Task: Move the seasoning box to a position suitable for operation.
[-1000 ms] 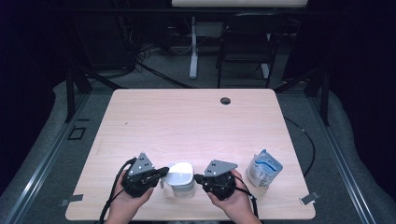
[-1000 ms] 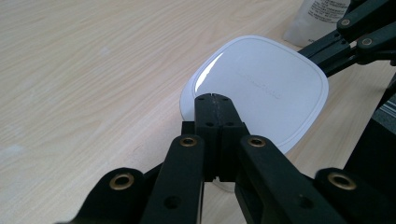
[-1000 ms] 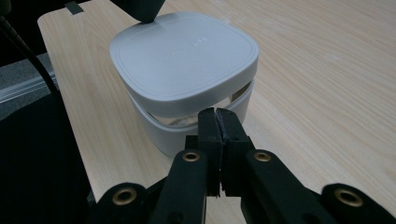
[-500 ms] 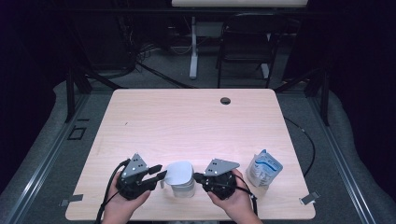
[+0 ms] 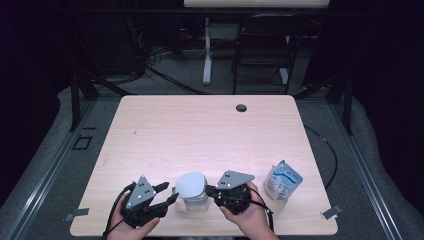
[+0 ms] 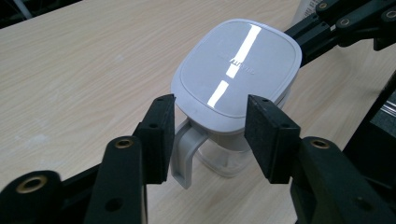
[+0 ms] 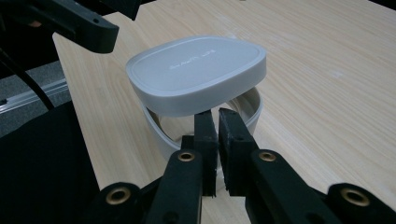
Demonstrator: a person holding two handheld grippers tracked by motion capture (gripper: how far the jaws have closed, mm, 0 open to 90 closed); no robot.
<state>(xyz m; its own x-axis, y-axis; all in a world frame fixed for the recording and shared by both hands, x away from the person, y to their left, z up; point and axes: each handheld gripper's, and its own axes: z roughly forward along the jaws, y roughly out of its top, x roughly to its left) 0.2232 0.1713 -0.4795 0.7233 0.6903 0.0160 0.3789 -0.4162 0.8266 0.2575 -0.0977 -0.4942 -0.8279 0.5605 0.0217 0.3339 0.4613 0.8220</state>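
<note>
Container, clear with grey lid: right gripper jaws clamp its rim, left gripper jaws just opened.

Left gripper off the container's lid, jaws now apart.
</note>
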